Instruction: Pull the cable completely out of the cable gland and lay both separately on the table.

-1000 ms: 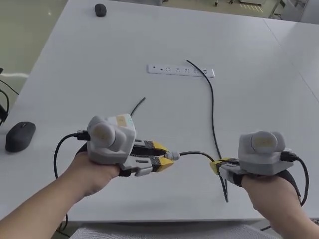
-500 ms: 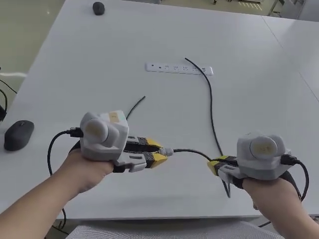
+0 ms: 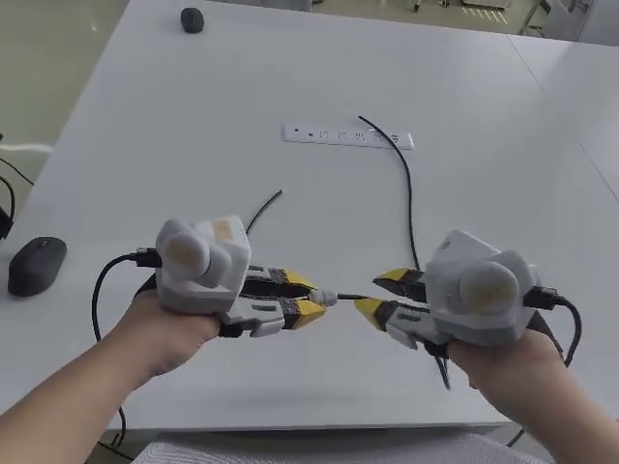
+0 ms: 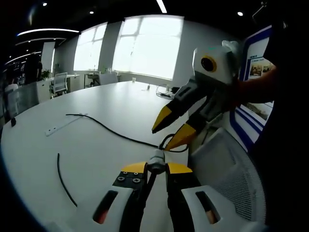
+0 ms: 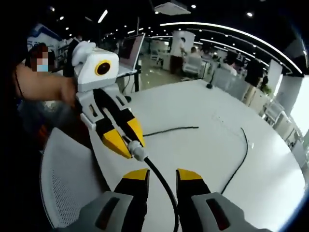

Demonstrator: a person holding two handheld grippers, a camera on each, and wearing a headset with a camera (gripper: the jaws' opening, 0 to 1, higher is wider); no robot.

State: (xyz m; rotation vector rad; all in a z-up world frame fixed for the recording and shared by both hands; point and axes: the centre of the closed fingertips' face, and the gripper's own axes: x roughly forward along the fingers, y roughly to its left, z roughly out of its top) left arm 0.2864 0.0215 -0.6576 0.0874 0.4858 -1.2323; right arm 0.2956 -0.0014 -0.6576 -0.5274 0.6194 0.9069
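While left gripper (image 4: 156, 168) is clamped on the small grey rounded cable gland (image 4: 156, 159) above the table's (image 3: 193, 116) near edge, right gripper (image 5: 162, 175) is spread, straddling the thin black cable (image 5: 166, 191) just beside it, no grip. Risk: the smooth sheath slips on closing, or a skewed pull jams it in the gland.

A: Right gripper (image 5: 163, 175)?
B: Jaws apart, black cable (image 5: 154, 170) running up between them.
A: Far end?
B: Enters the grey cable gland (image 5: 136, 152), pinched in the left gripper (image 5: 126, 141) tips.
A: Table?
B: White table (image 5: 203, 106); short black wire (image 5: 170, 129) lying loose beyond the gland.
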